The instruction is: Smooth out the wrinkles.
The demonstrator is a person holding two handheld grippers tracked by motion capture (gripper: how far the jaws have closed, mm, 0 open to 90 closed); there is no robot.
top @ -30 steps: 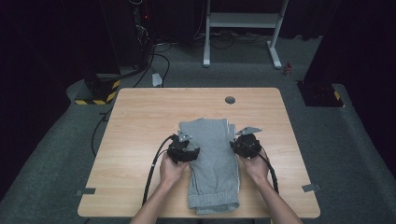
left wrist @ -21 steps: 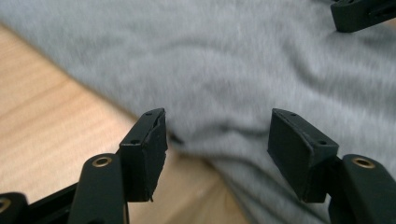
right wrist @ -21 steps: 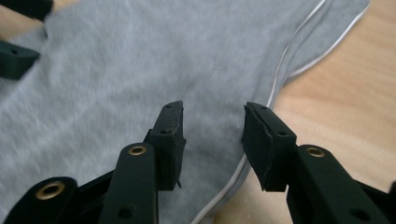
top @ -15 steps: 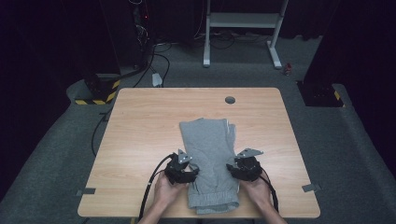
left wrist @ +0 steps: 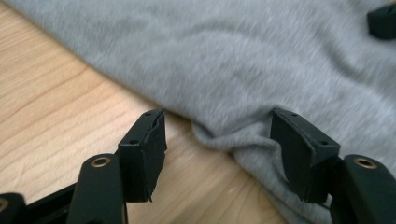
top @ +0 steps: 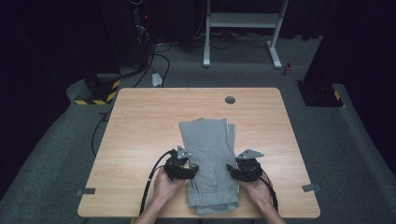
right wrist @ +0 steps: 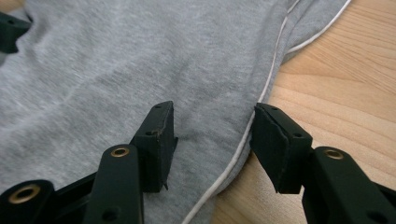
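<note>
Table [top: 140, 121] of pale wood carries grey sweatpants [top: 210, 154], folded lengthwise, waistband at the near edge and legs reaching toward the far side. Compared with a second ago, both hands have drawn back along the garment toward the person: then they flanked its middle, now they sit near the waistband end, one at each long edge.

Right gripper [top: 236, 169] is at the right edge; its jaws have just been opening, and in the right gripper view [right wrist: 212, 135] they stand apart with the white-piped side seam [right wrist: 266, 79] lying between them, pads not pressing on it. Left gripper [top: 187, 169] is at the left edge, jaws wide, straddling a small fold of cloth [left wrist: 219, 135] where the fabric meets the wood, again without pinching.

Judging by this, neither side is gripped yet. Likely the next step is closing on both edges near the waistband to lift and fold that end over the legs; the thin edge may slip out if the pads catch only one layer.
</note>
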